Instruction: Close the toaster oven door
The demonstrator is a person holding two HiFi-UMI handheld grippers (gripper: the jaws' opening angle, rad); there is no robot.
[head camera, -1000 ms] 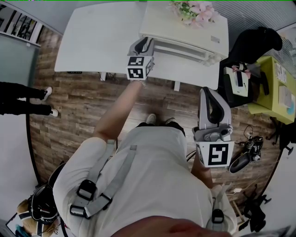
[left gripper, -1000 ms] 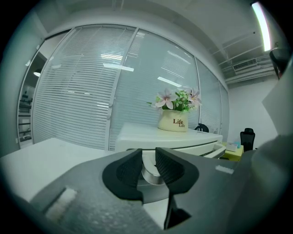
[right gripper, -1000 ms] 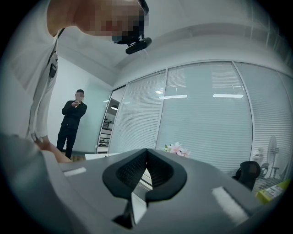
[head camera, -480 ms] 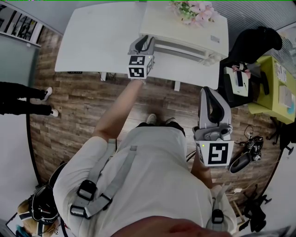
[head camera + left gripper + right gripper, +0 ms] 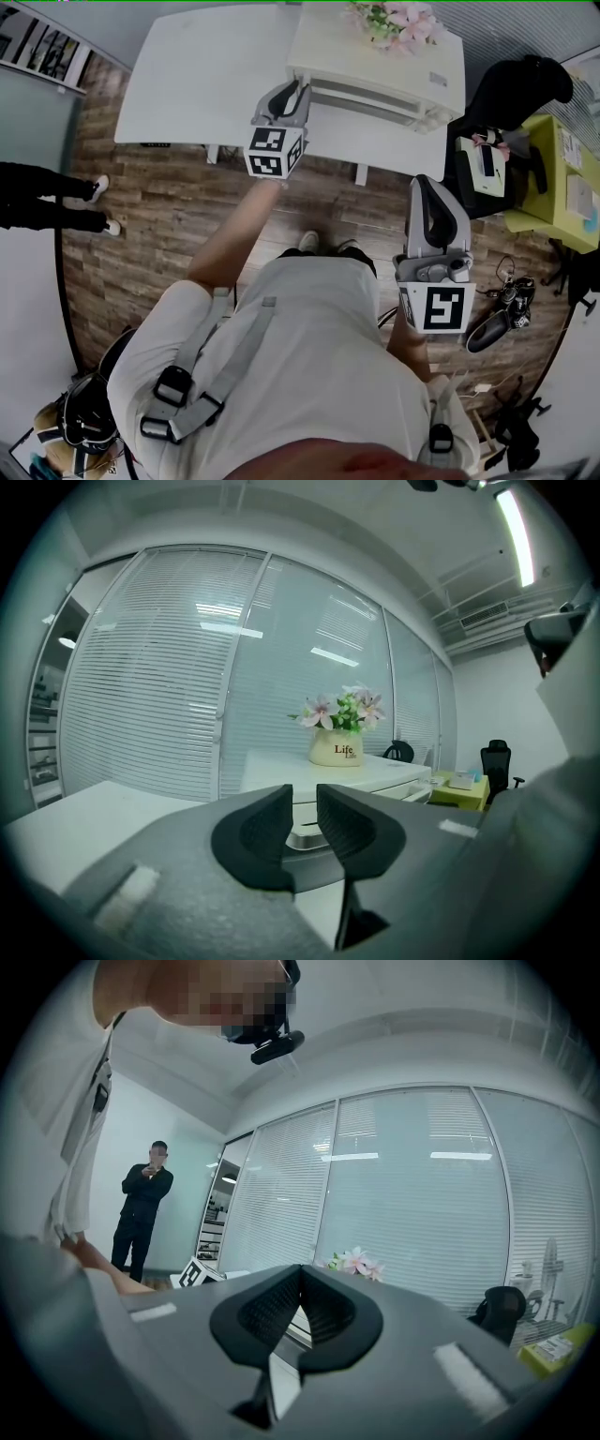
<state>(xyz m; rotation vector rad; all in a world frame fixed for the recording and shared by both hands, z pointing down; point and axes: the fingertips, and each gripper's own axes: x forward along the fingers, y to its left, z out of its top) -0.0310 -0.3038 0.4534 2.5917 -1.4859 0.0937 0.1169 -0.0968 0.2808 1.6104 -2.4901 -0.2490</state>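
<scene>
The white toaster oven stands on the white table with a pot of pink flowers on top. Its front door faces me; I cannot tell how far it is shut. My left gripper hovers just off the oven's front left corner, jaws a narrow gap apart and nothing between them. In the left gripper view the oven shows past the left gripper. My right gripper hangs low by my body, away from the table, jaws shut and empty.
A black office chair and a yellow side table with clutter stand to the right. A person in dark clothes stands at the left on the wood floor. Cables and gear lie at lower right.
My left gripper has drawn back a little from the oven toward me and slightly left. The right gripper has hardly moved.
</scene>
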